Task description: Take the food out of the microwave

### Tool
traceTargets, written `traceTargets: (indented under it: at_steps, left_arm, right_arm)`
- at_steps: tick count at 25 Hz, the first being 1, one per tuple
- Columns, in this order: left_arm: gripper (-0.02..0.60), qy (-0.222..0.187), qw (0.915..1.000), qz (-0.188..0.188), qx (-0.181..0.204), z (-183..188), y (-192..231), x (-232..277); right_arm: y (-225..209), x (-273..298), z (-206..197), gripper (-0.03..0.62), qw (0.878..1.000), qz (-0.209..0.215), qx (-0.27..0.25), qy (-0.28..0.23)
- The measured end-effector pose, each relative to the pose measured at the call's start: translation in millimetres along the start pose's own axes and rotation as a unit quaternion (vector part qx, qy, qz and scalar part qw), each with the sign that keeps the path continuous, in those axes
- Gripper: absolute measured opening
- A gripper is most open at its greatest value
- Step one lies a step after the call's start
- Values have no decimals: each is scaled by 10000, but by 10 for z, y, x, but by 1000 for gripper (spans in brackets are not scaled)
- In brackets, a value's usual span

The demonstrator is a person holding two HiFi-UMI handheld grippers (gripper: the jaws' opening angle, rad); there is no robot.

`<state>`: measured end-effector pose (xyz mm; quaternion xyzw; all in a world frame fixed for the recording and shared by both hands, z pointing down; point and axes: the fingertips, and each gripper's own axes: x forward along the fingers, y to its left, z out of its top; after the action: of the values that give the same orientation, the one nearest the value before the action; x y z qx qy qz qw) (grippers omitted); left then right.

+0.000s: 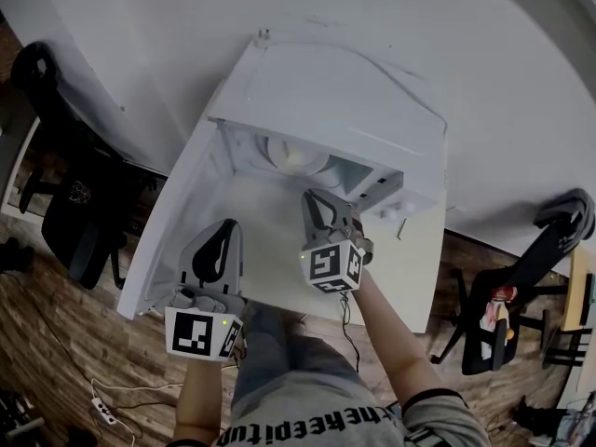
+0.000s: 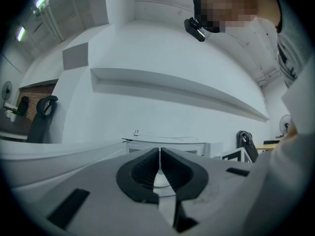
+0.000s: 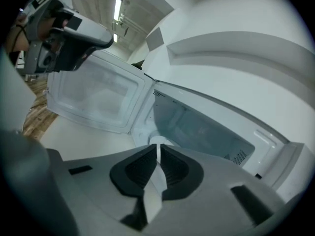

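Food bowl (image 1: 296, 155) sits inside microwave (image 1: 345, 91), upper centre of head view, door (image 1: 168, 231) swung wide. Right gripper (image 1: 315, 198) at cavity mouth, jaws pressed together, empty; left gripper (image 1: 226, 226) likewise. Reach step, likely. Next: part right jaws, straddle bowl rim.

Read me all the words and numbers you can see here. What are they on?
"theeepitup", or close to it: print on the person's grey shirt, partly creased, so I am not sure of every letter.
White mark on the black chair: too small to read.
Square markers on the cubes of the left gripper and right gripper: patterns, not words.
microwave: no label that can be read.
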<state>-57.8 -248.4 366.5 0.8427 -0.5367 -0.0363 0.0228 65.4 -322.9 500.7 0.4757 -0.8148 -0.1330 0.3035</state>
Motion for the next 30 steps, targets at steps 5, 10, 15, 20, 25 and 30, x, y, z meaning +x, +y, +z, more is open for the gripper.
traceTargets:
  at_steps: [5,10,15,20,25,30]
  left_arm:
    - [14,53,10000,34,-45,-61,71,34]
    - [14,67,10000,20,-63,-110,107,83]
    - [14,98,9999,25,-109,-152,168,112]
    - [14,138,9998,51,-160,-203,220,145]
    - [14,175,9996,44,-195,-255,265,165]
    - [14,211,9995,14,-237,-295,274,187]
  right_arm:
    - [54,209,-64,32,9990,-5,-386,216]
    - [95,414,-188,40,9953,-31,-834,498]
    - [139,582,-280,49,9903,-63,-1190,717]
    - [169,715,-381,63,9856,-19,-1430,899]
    - [181,804,-448,75,9806,-79,-1667,1028]
    - [180,878,-482,75,9743,-131,-1945,1127]
